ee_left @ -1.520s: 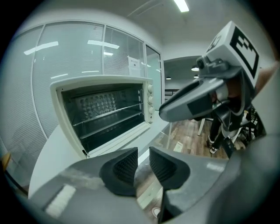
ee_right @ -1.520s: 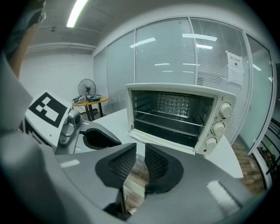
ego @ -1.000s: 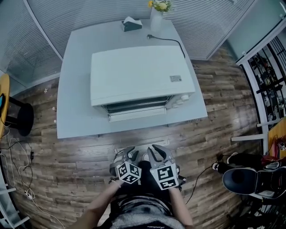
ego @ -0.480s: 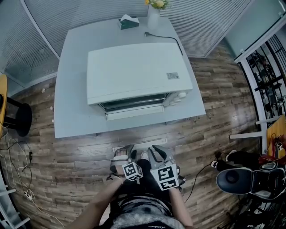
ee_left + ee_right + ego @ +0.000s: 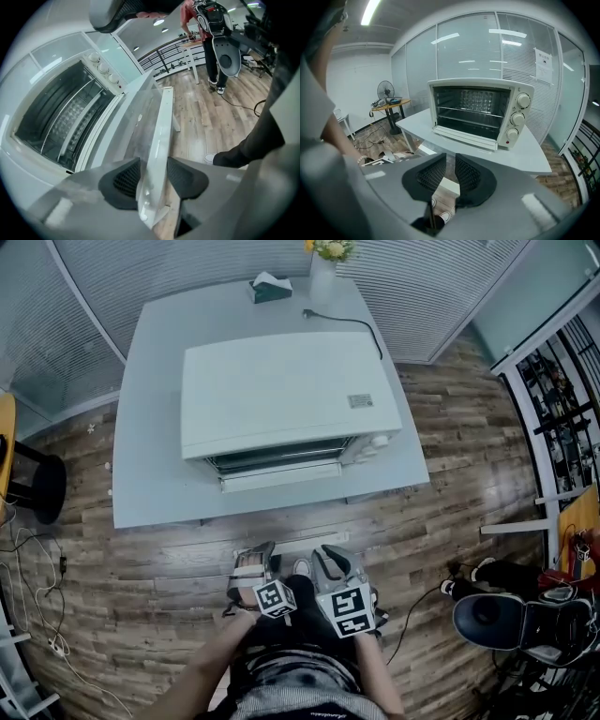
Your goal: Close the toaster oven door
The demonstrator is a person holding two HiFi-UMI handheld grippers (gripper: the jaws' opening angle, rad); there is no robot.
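Left gripper [image 5: 153, 176] jaws have just been opening, now wide, nothing between them. Right gripper [image 5: 450, 174] jaws narrow, empty. Oven [image 5: 281, 395] on tabletop [image 5: 150, 437], door [image 5: 281, 475] open, well apart from both.

1. Open wood floor [image 5: 169, 549] lies between the counter [image 5: 150, 437] and the left claw [image 5: 255, 554] and right claw [image 5: 330, 554], which hang well short of it.
2. The left claw's jaws have just been opening and stand wide, with nothing between them.
3. The toaster oven [image 5: 281, 390] fills the middle of the counter. Its door [image 5: 281, 478] hangs open towards the near edge, over most of the front strip.
4. Bare counter runs wide to the left of the oven and narrow to the right.
5. Behind the oven, a tissue box [image 5: 269, 285], a vase [image 5: 323, 277] and a cord [image 5: 352, 322] stand or lie near the far edge.
6. A black stool [image 5: 37, 488] and loose cables [image 5: 47, 615] crowd the floor on the left, and a chair [image 5: 506, 620] crowds it on the right.
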